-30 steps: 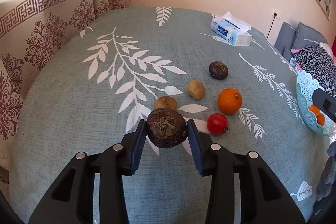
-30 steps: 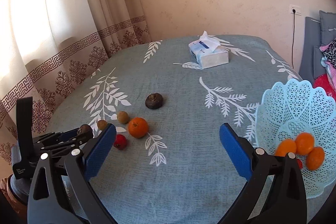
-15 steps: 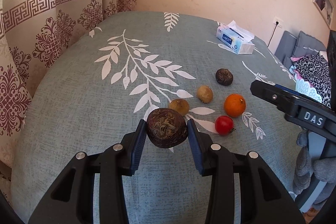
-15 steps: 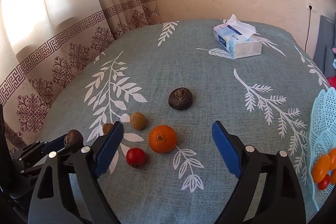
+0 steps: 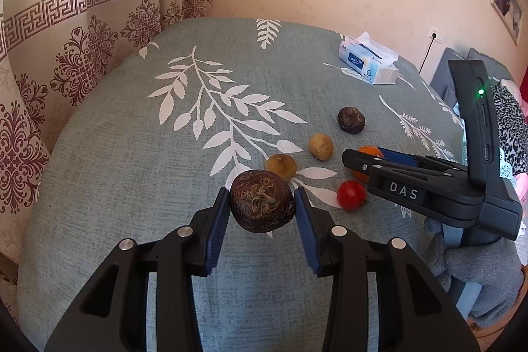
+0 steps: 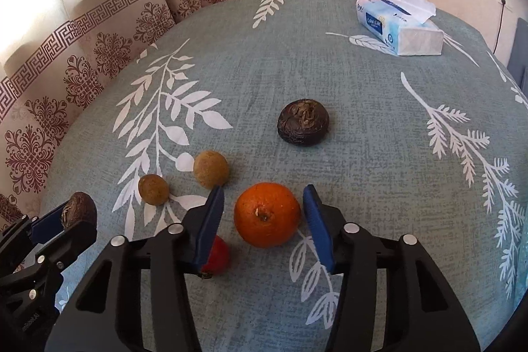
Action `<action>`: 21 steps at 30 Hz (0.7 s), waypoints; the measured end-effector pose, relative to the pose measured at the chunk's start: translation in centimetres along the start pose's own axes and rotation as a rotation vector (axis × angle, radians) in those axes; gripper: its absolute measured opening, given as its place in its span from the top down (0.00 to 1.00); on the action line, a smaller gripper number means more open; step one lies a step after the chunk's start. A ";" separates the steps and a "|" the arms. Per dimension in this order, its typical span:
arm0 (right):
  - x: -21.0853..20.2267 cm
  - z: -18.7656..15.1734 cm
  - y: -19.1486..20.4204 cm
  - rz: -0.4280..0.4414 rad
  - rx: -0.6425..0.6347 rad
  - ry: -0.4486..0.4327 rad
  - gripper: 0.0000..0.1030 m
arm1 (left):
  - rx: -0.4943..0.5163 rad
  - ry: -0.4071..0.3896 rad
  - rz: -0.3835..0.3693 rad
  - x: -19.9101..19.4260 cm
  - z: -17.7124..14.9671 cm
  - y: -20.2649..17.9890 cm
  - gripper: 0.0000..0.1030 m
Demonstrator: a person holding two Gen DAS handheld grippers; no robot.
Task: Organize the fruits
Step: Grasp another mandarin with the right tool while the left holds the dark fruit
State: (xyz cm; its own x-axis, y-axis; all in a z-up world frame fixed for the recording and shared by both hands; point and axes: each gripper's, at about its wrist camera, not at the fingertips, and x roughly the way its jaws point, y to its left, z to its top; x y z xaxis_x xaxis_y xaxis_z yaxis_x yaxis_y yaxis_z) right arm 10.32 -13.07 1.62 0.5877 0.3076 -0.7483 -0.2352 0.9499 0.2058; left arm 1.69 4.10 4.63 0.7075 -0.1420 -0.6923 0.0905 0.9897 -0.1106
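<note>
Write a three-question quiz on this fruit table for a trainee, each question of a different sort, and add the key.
1. Multiple choice: what is clamped in the left gripper?
A) a red fruit
B) a dark wrinkled fruit
C) a tissue pack
2. True or false: the small red fruit lies on the table nearer to both grippers than the tissue pack does.
3. Short answer: which fruit sits between the fingers of the right gripper?

Key:
1. B
2. True
3. The orange; the jaws have just been closing around it.
</note>
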 end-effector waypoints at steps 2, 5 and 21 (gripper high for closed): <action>0.2 -0.2 -0.1 -0.005 0.001 0.008 0.61 | 0.000 0.001 0.000 0.1 0.0 0.0 0.61; -0.4 -0.1 -0.2 -0.006 0.006 0.002 0.61 | -0.002 0.001 0.002 0.1 0.0 0.0 0.61; -8.0 -0.4 -3.3 -0.060 0.048 -0.143 0.61 | 0.020 -0.015 -0.023 -0.6 0.3 -1.7 0.61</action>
State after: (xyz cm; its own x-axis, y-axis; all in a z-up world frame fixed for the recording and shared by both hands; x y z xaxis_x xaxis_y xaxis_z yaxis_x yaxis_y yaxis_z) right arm 6.08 -18.70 6.69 0.7046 0.2516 -0.6635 -0.1607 0.9673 0.1961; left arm 1.31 2.52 5.43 0.7158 -0.1650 -0.6786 0.1212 0.9863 -0.1120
